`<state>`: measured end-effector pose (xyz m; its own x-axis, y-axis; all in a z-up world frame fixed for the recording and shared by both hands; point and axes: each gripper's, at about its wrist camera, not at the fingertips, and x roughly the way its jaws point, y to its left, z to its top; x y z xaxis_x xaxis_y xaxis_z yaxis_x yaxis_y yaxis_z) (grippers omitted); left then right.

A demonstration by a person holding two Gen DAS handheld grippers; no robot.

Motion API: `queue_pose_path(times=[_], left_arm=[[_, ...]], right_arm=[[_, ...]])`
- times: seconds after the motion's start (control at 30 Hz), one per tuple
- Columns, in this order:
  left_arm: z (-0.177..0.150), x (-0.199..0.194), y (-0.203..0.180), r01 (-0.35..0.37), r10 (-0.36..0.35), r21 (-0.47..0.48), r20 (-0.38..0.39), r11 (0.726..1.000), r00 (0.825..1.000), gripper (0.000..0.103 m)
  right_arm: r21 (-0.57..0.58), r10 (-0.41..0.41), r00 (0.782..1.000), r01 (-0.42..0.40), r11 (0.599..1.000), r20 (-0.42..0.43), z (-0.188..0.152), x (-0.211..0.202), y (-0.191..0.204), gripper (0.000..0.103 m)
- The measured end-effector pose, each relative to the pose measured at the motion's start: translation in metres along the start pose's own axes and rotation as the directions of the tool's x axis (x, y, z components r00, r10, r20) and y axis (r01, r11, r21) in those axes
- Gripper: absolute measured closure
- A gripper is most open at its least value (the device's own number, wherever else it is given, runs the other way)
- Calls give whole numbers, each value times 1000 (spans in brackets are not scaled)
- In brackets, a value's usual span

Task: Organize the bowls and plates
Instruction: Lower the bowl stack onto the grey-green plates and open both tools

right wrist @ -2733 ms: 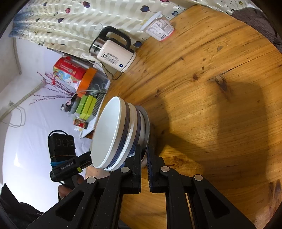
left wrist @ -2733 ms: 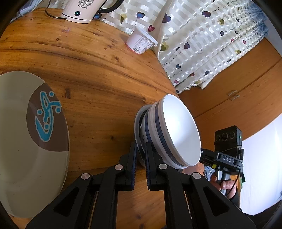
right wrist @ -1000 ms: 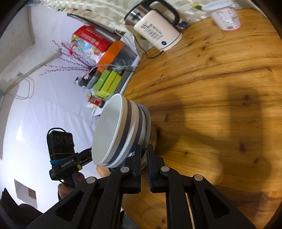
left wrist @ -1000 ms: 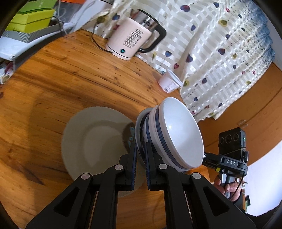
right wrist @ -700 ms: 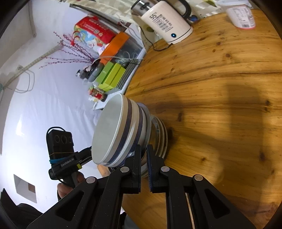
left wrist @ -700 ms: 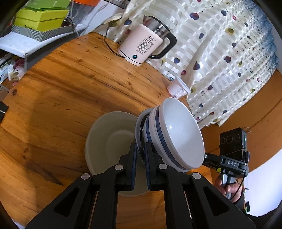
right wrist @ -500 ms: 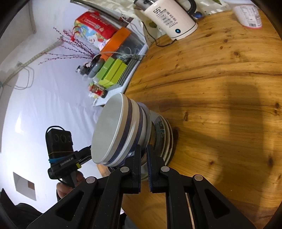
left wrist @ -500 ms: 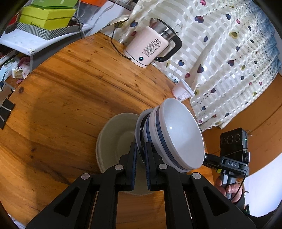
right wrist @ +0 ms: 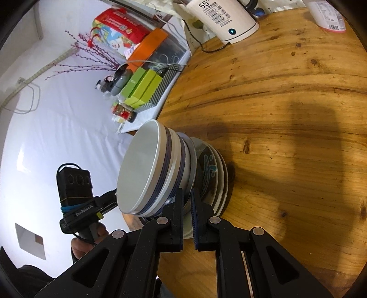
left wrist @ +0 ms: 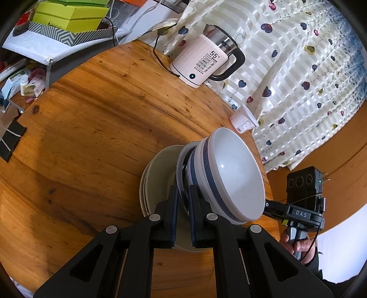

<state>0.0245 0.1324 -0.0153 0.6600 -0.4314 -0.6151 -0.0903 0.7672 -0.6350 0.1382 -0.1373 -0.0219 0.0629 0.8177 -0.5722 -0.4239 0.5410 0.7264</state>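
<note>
Left gripper (left wrist: 183, 191): clamped tight on the rim of a plate (left wrist: 182, 169) carrying a nest of blue-banded white bowls (left wrist: 229, 174). Bowls seen just past the fingertips and to their right, open side facing right in the fisheye view. Directly beyond and below the fingertips, a stack of pale plates (left wrist: 156, 174) on the wooden table (left wrist: 80, 137); whether the carried plate already touches that stack, not clear. Farther ahead, well apart: a white kettle (left wrist: 201, 66) with a black handle, and to its right a small plastic cup (left wrist: 244, 120) against a heart-print curtain (left wrist: 298, 68). Far left of the gripper, green boxes (left wrist: 68, 13) on a side shelf.

Right gripper (right wrist: 187, 194): likewise pinched shut on the opposite rim of the same plate (right wrist: 192, 165), bowls (right wrist: 151, 169) just ahead and to the left of its fingertips. Immediately right of the tips, the stacked plates (right wrist: 215, 174), top one showing a dark patch with a blue pattern. Table (right wrist: 286, 114) stretching ahead and right; kettle (right wrist: 220, 16) far ahead at its edge.

Each view also catching the other handle held in a hand (left wrist: 298, 245), (right wrist: 89, 240).
</note>
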Motion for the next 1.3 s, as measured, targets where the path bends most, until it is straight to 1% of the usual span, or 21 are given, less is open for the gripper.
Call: queue_pose_path(times=[0.4, 0.5, 0.63, 0.67, 0.73, 0.77, 0.83, 1.07, 1.17, 1.23, 1.3], left_arm=[[-1, -2, 1, 0, 0, -8, 4, 1000, 1000, 96], [-2, -2, 2, 5, -5, -17, 7, 1000, 1000, 96], [-3, -4, 0, -5, 5, -9, 14, 1000, 1000, 95], [-4, -6, 0, -12, 12, -5, 20, 1000, 1000, 96], [-5, -7, -2, -28, 28, 0, 28, 1000, 999, 95], [-6, -8, -2, -33, 33, 0, 30, 999, 999, 95], [-7, -10, -3, -54, 54, 4, 38, 999, 998, 95], [-17, -16, -16, -116, 113, 54, 62, 992, 992, 92], [-23, -20, -24, -148, 142, 81, 80, 986, 987, 92], [-27, -23, -31, -173, 163, 104, 96, 979, 982, 92], [-31, -25, -37, -190, 177, 124, 107, 974, 978, 92]], right_arm=[[-5, -12, 1000, 12, 1000, -4, 1, 3, 1, 94], [-12, -19, 1000, 19, 1000, -7, 1, 3, 2, 94], [-37, -39, 999, 39, 999, -6, 0, 1, 4, 93], [-41, -46, 999, 46, 998, -3, -1, -1, 4, 91], [-45, -59, 998, 59, 997, 7, -3, -4, 3, 82], [-44, -64, 998, 64, 997, 13, -4, -6, 2, 79], [-38, -70, 997, 71, 997, 22, -7, -10, 1, 70], [-51, -104, 993, 107, 993, 52, -19, -22, 6, 56], [-87, -143, 987, 149, 985, 70, -27, -27, 16, 50], [-118, -174, 981, 183, 976, 83, -30, -29, 24, 42], [-146, -203, 974, 216, 965, 97, -34, -31, 32, 37]])
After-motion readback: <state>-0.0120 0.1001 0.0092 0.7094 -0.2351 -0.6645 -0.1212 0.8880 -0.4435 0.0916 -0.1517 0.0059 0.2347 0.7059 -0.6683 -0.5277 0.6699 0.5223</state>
